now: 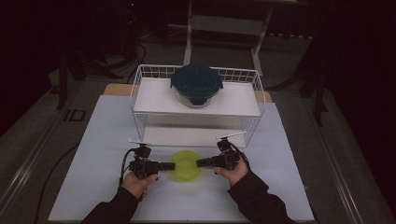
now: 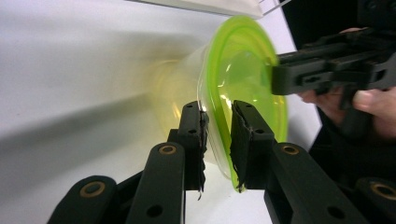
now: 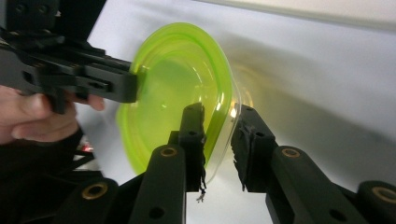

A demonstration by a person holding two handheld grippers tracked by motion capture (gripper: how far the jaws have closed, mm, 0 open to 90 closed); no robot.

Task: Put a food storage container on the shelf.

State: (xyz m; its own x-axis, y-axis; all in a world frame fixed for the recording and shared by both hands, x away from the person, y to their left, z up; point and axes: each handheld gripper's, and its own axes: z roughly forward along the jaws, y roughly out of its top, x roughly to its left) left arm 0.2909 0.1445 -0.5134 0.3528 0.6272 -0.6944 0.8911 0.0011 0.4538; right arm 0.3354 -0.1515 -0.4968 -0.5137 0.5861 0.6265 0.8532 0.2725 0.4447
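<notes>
Bowl (image 1: 186,167), lime green and see-through, sat on the worktop (image 1: 107,130) just in front of the wire rack (image 1: 140,88), and both hand-held grippers were on it from opposite sides. In the high view the left hand-held gripper (image 1: 171,166) came at the bowl's left rim and the right hand-held gripper (image 1: 200,163) at its right rim, each held low by a hand in a dark sleeve (image 1: 254,198).

From the left gripper view the bowl (image 2: 243,79) looked tipped on its side, but that was just the camera turning with the hand. The left hand-held gripper (image 2: 218,135) had its jaws straddling the rim, one inside and one outside, with the plastic running through the gap. Inner pad looked to be touching; whether it was truly clamped, I couldn't tell. The other tool was at the far rim.

Same story in the right gripper view: the right hand-held gripper (image 3: 219,135) had the bowl (image 3: 173,88) edge between its jaws, which stood a little apart, the outer one with a visible sliver of space off the wall.

Behind the bowl, on the rack's top shelf, sat a glass container (image 1: 196,85) with a dark teal clip lid. The lower shelf sat right behind the bowl.
</notes>
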